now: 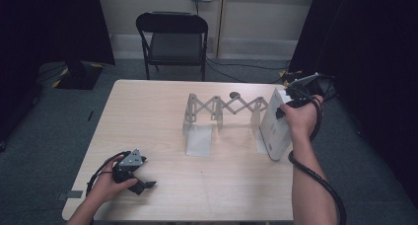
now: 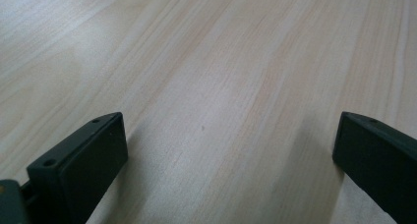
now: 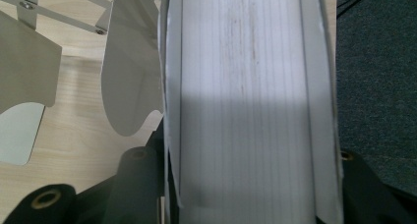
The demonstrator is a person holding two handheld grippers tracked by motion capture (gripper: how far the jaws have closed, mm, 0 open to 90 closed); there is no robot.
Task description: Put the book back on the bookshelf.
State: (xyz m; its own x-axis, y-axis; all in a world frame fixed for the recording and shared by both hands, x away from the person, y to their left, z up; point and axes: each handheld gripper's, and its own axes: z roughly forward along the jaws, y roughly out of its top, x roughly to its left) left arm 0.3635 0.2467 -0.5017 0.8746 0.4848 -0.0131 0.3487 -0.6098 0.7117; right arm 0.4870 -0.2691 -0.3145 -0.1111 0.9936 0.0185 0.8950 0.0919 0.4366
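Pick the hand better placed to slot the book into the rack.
Right. Its tool already clamps the white book upright beside the expanding rack; the left tool rests open, far off.

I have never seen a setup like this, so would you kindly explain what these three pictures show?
A person at a table holds a two-jaw gripper in each hand. The high view looks down from above; the other two come from cameras riding on the grippers, looking along their black jaws. The left gripper rests open on bare wood. The right gripper is shut on a thick white book, held upright at the right end of a metal folding rack. Behind stands a chair.
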